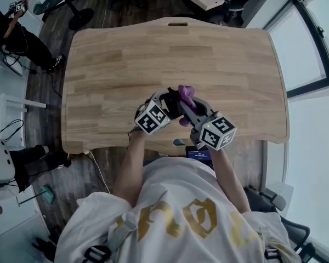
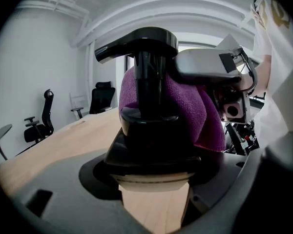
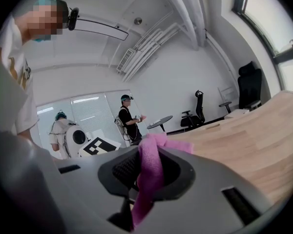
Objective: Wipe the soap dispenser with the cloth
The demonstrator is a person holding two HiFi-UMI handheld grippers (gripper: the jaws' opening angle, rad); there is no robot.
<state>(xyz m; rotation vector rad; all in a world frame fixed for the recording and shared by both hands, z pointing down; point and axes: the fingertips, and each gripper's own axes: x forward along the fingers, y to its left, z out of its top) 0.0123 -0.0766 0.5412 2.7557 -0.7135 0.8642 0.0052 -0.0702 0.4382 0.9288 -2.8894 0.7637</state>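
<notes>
**While my left holds the dispenser, the cloth lies on its right and far side**

As both tools meet over the near edge of the counter [image 1: 153, 53], just in front of my body, the whole matter is which face of the dispenser the cloth touches.

My left gripper [image 2: 154, 177] is closed on the wide black base of the dispenser [image 2: 149, 130], one jaw on each side. The long axis of the dispenser runs from the base up through the neck to the pump head, across the line of my jaws. The spout points to the left in the left gripper view. I cannot tell if the bottom rests on the counter or hangs a little above it.

My right gripper [image 3: 145, 179] is closed on a fold of the purple cloth [image 2: 198, 113], with only cloth between its jaws. It comes from my right and presses the cloth on the shoulder and neck, just under the pump head. So the cloth covers the right and back face. The face toward my left gripper and the spout side are bare.

I judge that the next stroke should go along the long axis, down from the neck to the base. For the bare faces, the right gripper is the nearer one and should go around, or the left should turn the dispenser about its axis.
</notes>
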